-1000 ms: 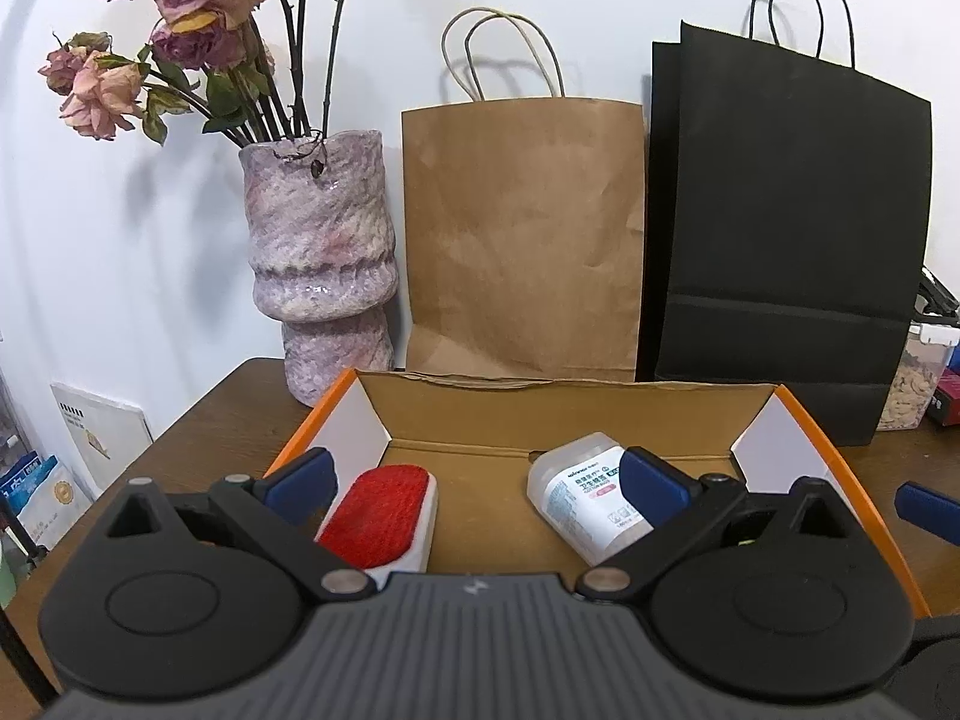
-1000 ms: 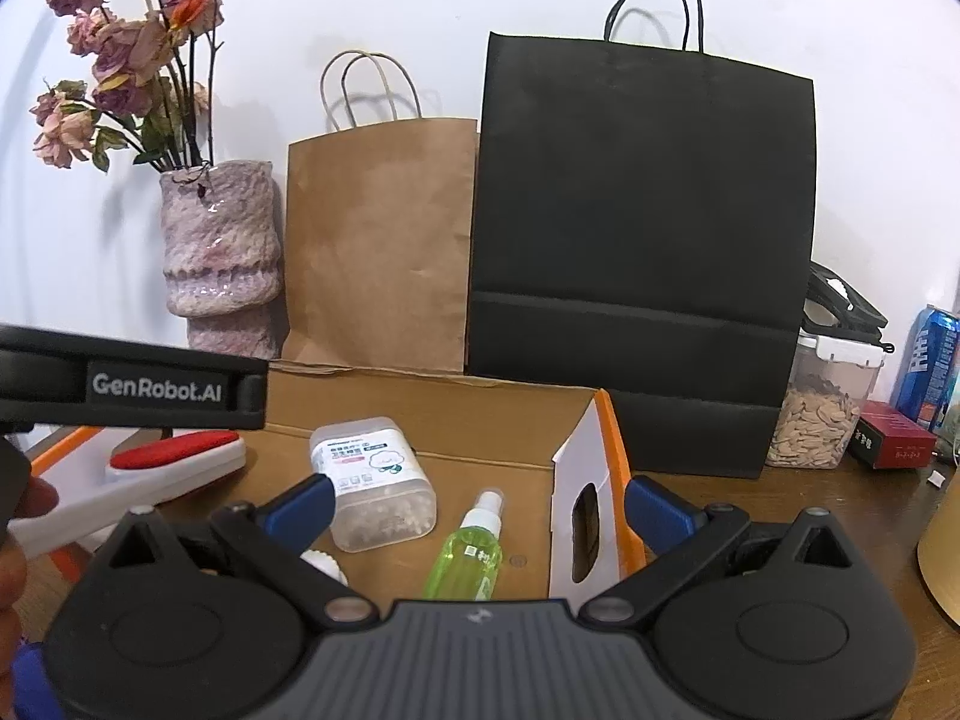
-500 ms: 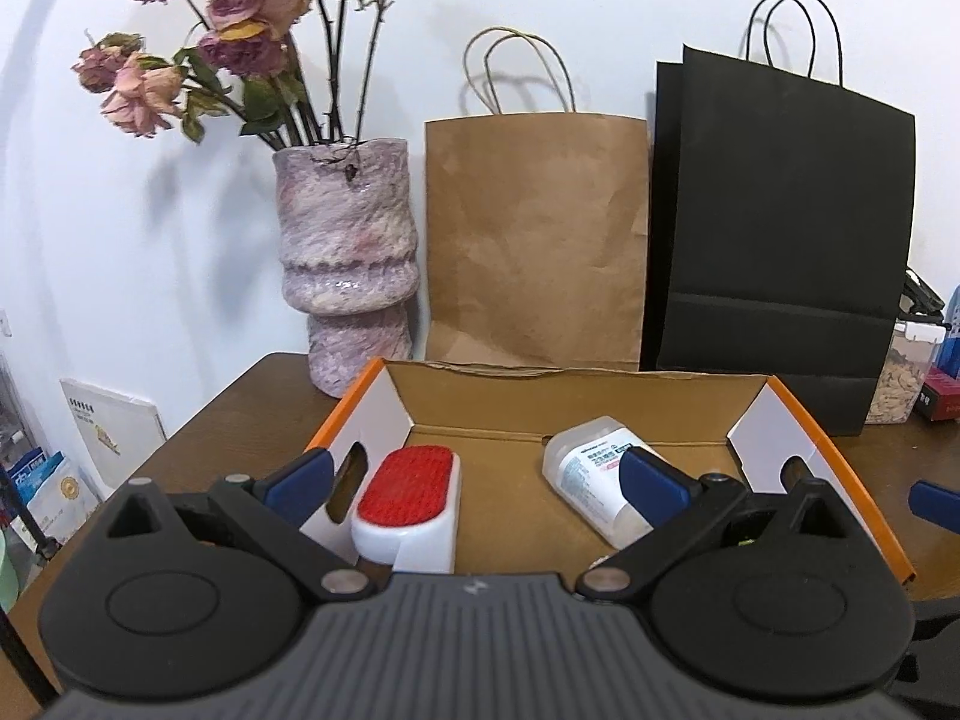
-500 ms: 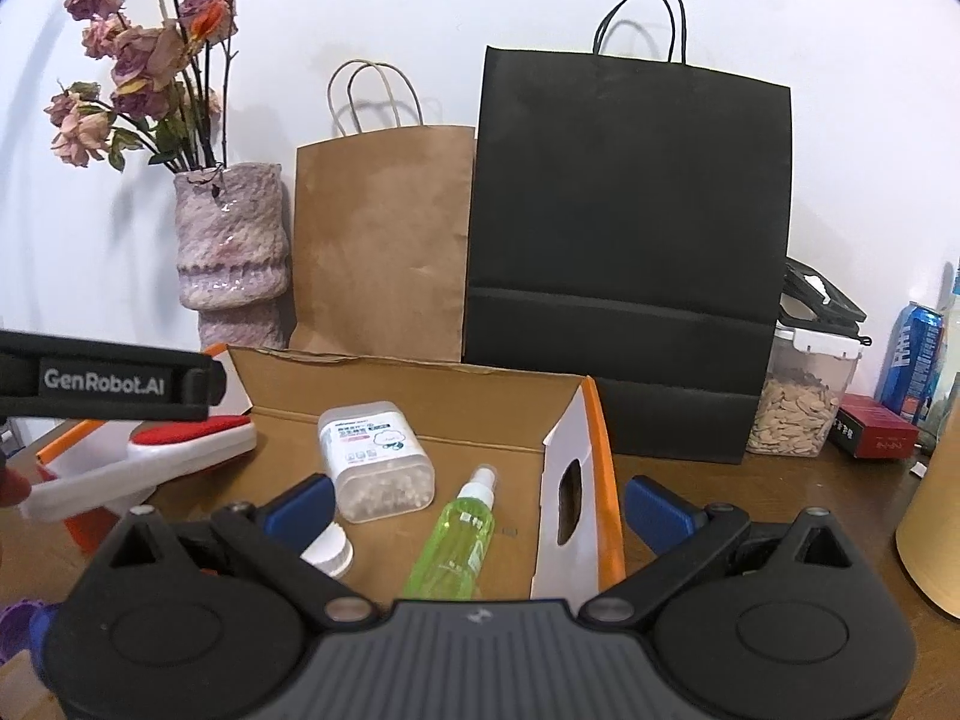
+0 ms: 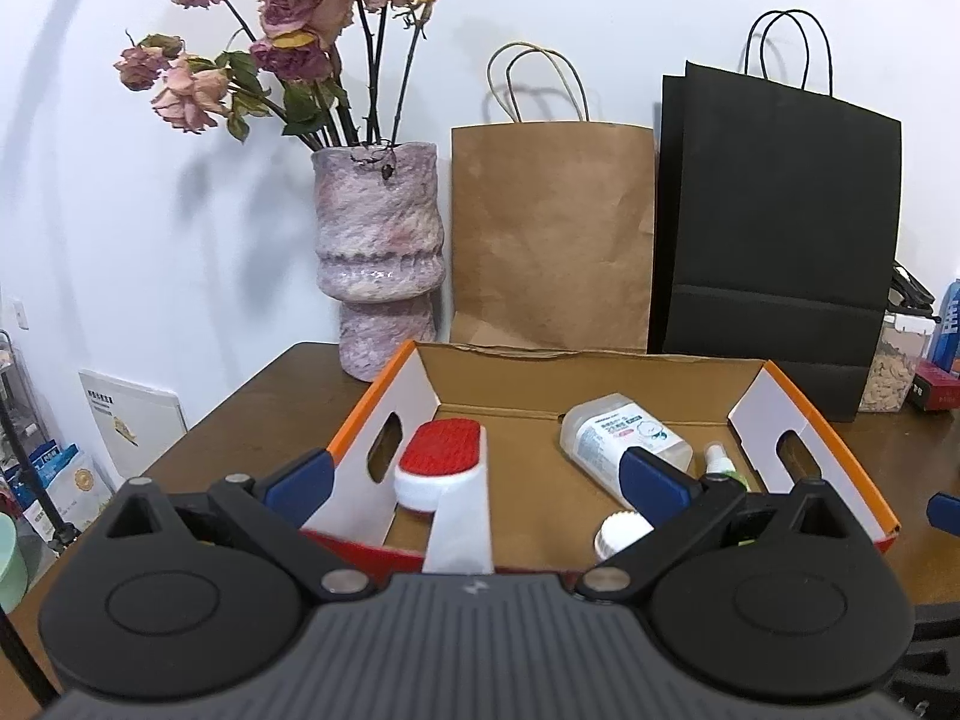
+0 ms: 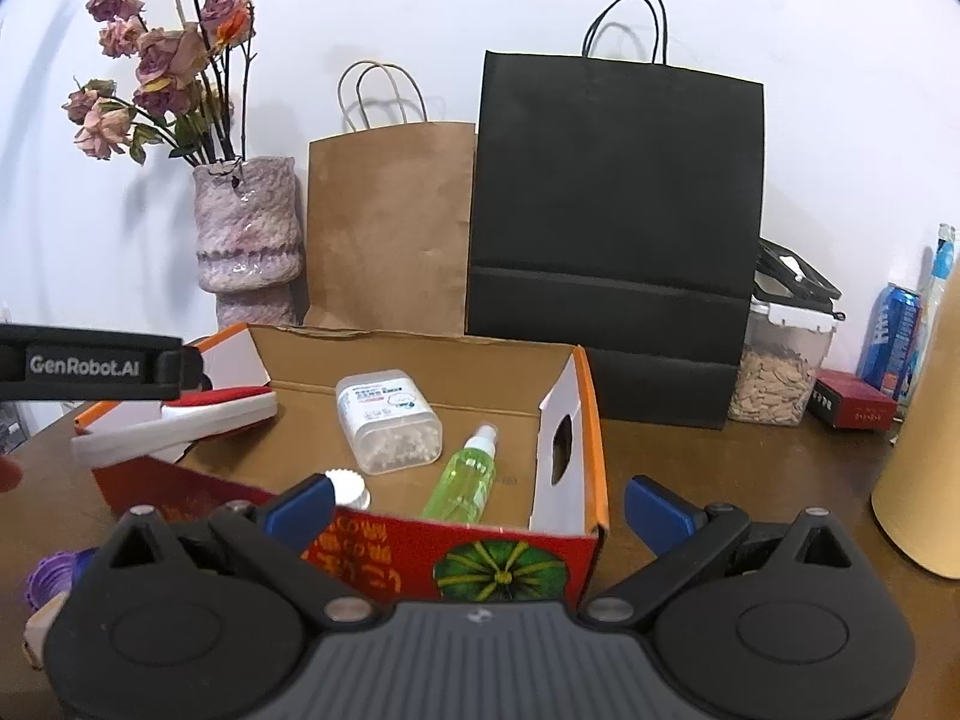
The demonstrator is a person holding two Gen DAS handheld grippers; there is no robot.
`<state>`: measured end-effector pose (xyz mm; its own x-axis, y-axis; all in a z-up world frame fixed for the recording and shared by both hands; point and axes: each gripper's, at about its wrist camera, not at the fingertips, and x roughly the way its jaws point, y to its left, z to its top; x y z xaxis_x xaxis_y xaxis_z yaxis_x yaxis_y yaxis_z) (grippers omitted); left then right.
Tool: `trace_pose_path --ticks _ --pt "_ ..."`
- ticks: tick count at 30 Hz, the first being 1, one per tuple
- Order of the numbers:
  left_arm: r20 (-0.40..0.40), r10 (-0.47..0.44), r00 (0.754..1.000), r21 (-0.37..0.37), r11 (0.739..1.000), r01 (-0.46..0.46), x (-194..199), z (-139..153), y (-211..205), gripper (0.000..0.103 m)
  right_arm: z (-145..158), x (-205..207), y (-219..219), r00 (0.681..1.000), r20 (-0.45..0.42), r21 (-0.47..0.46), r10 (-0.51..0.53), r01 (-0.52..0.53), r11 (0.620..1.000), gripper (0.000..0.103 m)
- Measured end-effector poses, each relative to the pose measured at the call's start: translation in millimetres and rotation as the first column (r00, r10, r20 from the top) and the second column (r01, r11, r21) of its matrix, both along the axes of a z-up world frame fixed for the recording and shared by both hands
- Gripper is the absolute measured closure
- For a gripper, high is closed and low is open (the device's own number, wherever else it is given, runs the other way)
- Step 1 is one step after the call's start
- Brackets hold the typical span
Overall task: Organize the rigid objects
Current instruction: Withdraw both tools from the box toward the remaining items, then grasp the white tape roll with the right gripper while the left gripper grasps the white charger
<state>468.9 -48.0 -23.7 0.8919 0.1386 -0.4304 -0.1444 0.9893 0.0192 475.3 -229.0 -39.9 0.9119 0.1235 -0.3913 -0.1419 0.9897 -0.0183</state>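
An open cardboard box (image 5: 804, 402) with orange edges stands on the wooden table. A white lint brush with a red pad (image 5: 447, 462) rests in its left part, handle over the front wall; it also shows in the right wrist view (image 6: 180, 423). A clear pill container (image 5: 618, 432) (image 6: 387, 420), a green spray bottle (image 6: 465, 474) and a white cap (image 5: 621, 531) lie inside. My left gripper (image 5: 474, 480) is open just before the front wall, jaws either side of the brush handle. My right gripper (image 6: 480, 504) is open and empty before the box's right front corner.
A purple vase with dried roses (image 5: 381, 264), a brown paper bag (image 5: 552, 234) and a black paper bag (image 5: 780, 228) stand behind the box. A jar of seeds (image 6: 780, 372), a red box and cans sit at right. A purple object (image 6: 51, 576) lies at left front.
Both grippers have drawn back and up from the box, so its front wall now shows. The brush stays in the box, released by the left gripper.
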Motion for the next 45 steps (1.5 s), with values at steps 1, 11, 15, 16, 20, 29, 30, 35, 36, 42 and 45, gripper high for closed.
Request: trace_pose_path --ticks 1,11,15,16,20,29,30,35,36,42,45 --pt "0.002 -0.001 1.0 0.0 1.0 0.001 -3.6 -0.5 1.0 0.0 -0.2 -2.9 -0.6 1.0 -0.001 0.001 0.0 0.0 1.0 0.0" --pt "0.006 -0.021 1.0 0.004 1.0 0.021 -37.2 -7.0 6.4 0.0 -0.9 -32.4 -4.2 1.0 -0.001 0.012 0.003 -0.003 1.0 0.0" --pt "0.001 -0.039 0.999 0.005 0.999 0.039 -49.4 -10.9 7.6 0.0 -3.4 -44.8 -3.5 1.0 -0.006 0.011 0.012 -0.012 1.0 0.0" --pt "0.0 -0.039 0.999 0.007 0.999 0.039 -52.5 -11.9 7.5 0.0 -4.5 -48.1 -3.3 1.0 -0.009 0.01 0.013 -0.013 1.0 0.0" --pt "-0.006 -0.046 0.999 0.02 0.999 0.047 -67.7 -16.7 8.2 0.0 -9.5 -64.1 -4.2 1.0 -0.021 0.008 0.014 -0.014 1.0 0.0" --pt "-0.012 -0.051 0.999 0.001 0.999 0.051 -100.6 -22.6 21.4 0.0 -13.5 -98.5 -6.8 1.0 -0.016 -0.008 0.006 -0.007 1.0 0.0" --pt "-0.017 -0.055 0.998 -0.002 0.998 0.055 -104.3 -24.4 23.1 0.0 -14.7 -101.9 -6.9 1.0 -0.02 -0.011 0.005 -0.005 1.0 0.0" --pt "-0.038 -0.056 0.998 0.007 0.998 0.056 -116.6 -34.7 31.0 0.0 -20.8 -114.9 -9.4 0.999 -0.041 -0.018 0.003 -0.003 1.0 0.0" --pt "-0.045 -0.055 0.997 0.006 0.998 0.055 -117.3 -36.0 32.4 0.0 -22.1 -116.6 -10.0 0.999 -0.047 -0.02 0.001 -0.002 1.0 0.0" --pt "-0.06 -0.049 0.997 -0.007 0.999 0.049 -122.7 -40.5 42.1 0.0 -27.7 -121.7 -11.2 0.998 -0.068 -0.025 0.003 -0.005 1.0 0.005" --pt "-0.063 -0.053 0.997 -0.014 0.999 0.053 -122.1 -40.9 43.6 0.0 -31.9 -118.7 -9.1 0.996 -0.092 -0.034 0.01 -0.013 0.999 0.018"
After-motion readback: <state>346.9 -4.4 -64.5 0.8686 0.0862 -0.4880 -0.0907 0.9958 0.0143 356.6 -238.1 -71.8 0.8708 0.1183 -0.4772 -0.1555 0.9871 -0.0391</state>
